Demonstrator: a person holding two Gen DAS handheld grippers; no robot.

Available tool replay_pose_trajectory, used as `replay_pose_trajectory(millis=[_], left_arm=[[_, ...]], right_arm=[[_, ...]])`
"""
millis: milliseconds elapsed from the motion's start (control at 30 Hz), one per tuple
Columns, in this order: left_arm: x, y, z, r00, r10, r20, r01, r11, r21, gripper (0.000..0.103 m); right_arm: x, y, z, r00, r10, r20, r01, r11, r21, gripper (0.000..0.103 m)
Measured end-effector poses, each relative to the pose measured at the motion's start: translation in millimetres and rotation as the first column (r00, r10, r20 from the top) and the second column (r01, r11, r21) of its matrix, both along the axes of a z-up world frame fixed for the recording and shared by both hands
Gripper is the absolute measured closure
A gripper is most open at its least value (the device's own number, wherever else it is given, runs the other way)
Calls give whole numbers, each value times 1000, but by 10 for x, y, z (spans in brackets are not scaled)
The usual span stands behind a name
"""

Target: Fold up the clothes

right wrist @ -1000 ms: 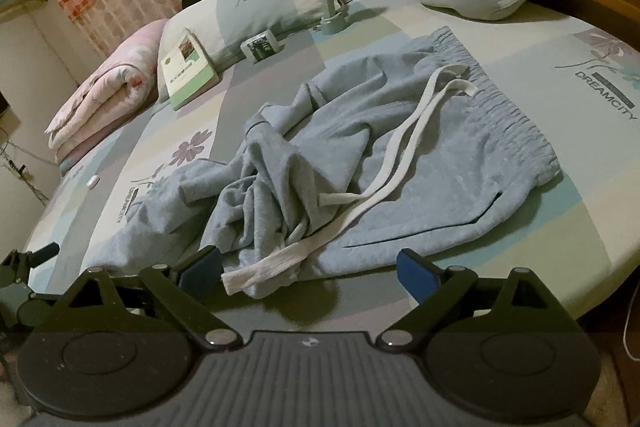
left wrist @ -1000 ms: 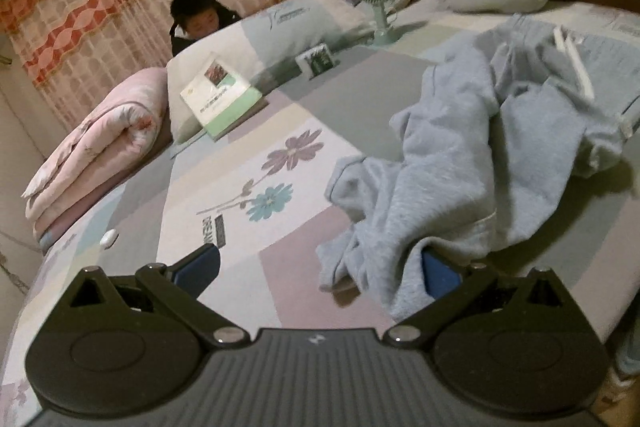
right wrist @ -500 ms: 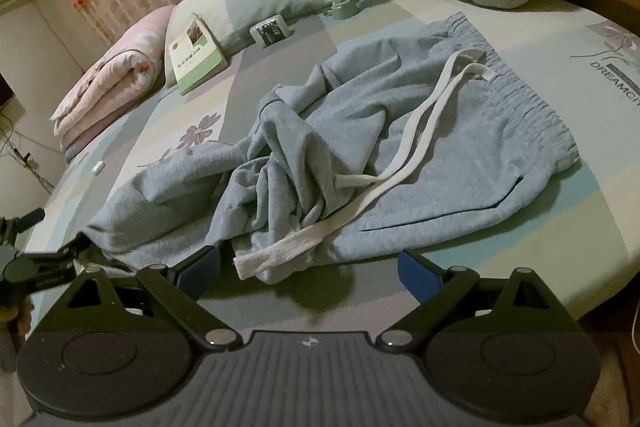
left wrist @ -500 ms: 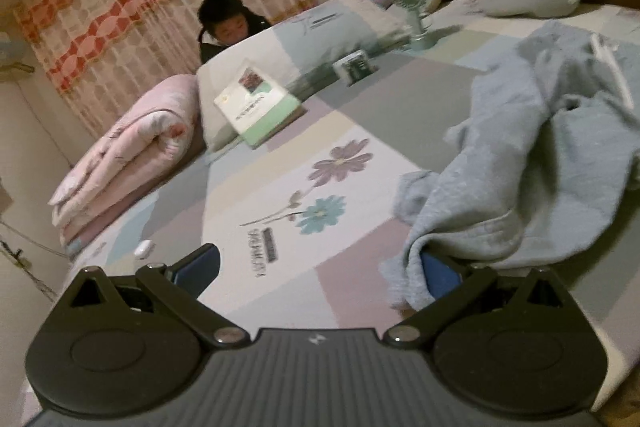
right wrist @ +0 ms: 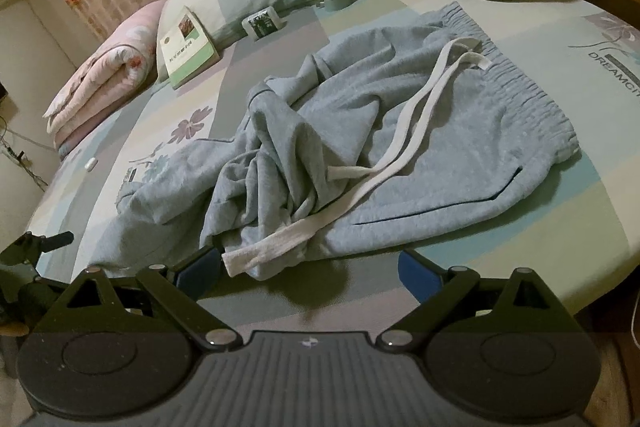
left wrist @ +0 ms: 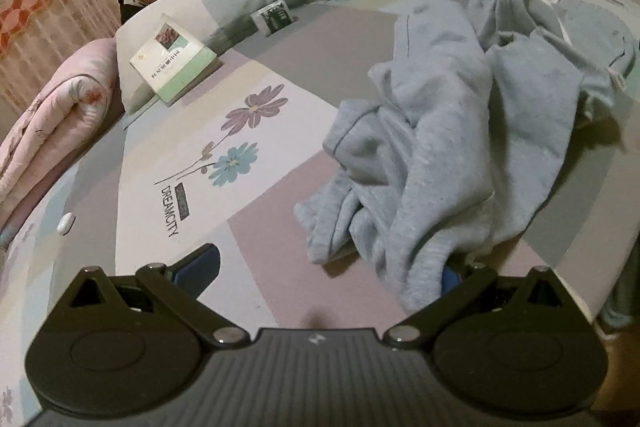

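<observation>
The folding has barely begun, judging by how the cloth lies. The grey sweatpants (right wrist: 400, 131) sit crumpled on the bed (right wrist: 560, 247), near its front edge: the elastic waistband (right wrist: 516, 75) lies fairly flat at the right, but both legs are bunched and twisted into a heap toward the left, and the white drawstring (right wrist: 404, 147) trails loose across the top. No crease or fold has been laid yet. The left tool (left wrist: 328, 267) has its fingers spread wide; a leg end drapes over its right finger, but nothing is pinched. The right tool (right wrist: 310, 269) is likewise spread apart and empty, hovering at the bed edge just in front of the bunched cloth. What is left is nearly everything: pulling the legs out straight, smoothing them flat, laying one over the other, then folding lengthwise.
</observation>
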State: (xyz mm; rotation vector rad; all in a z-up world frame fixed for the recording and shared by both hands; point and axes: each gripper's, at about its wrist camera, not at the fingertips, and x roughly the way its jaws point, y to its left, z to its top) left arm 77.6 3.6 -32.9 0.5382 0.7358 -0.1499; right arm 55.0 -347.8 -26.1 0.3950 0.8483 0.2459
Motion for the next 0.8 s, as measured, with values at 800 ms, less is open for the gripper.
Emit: replay_pose_trajectory(millis=[800], left_arm=[[216,195,85,977,138,165,-143,989,20,0]], right_arm=[[5,1002,362,937,346,51,-346,938,-19,1]])
